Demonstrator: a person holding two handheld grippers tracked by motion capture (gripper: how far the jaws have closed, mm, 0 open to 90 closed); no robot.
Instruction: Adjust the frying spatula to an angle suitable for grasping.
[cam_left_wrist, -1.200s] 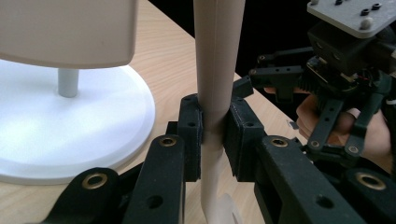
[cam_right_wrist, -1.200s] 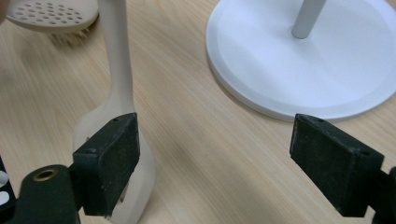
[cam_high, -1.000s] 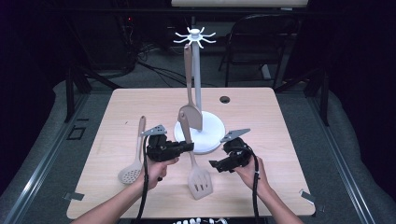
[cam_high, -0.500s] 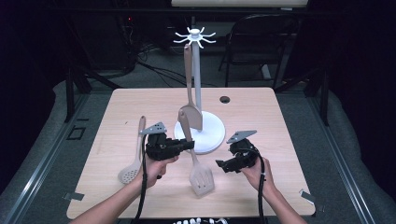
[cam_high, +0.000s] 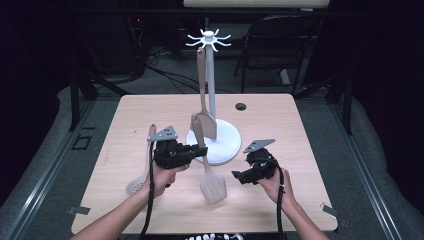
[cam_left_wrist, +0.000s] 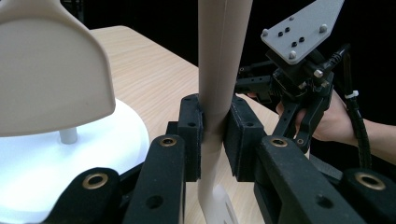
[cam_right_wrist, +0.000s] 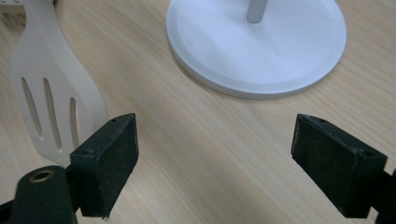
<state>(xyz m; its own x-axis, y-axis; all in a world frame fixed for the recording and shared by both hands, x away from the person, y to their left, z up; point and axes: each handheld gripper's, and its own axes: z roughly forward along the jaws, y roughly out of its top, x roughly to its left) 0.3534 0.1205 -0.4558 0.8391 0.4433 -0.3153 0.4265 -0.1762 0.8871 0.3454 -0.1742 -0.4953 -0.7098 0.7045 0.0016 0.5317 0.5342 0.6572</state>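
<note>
In your left gripper view, the slotted spatula (cam_left_wrist: 219, 70) runs off the top edge, and its blade is cut by the bottom edge. The hanging turner (cam_left_wrist: 49, 65) is cropped at the top and left edges, and it hides most of the stand post behind it. In your right gripper view, the stand base (cam_right_wrist: 257, 44) is cut by the top edge. In the high view, your left hand (cam_high: 162, 176) covers part of the skimmer (cam_high: 142, 172) handle
</note>
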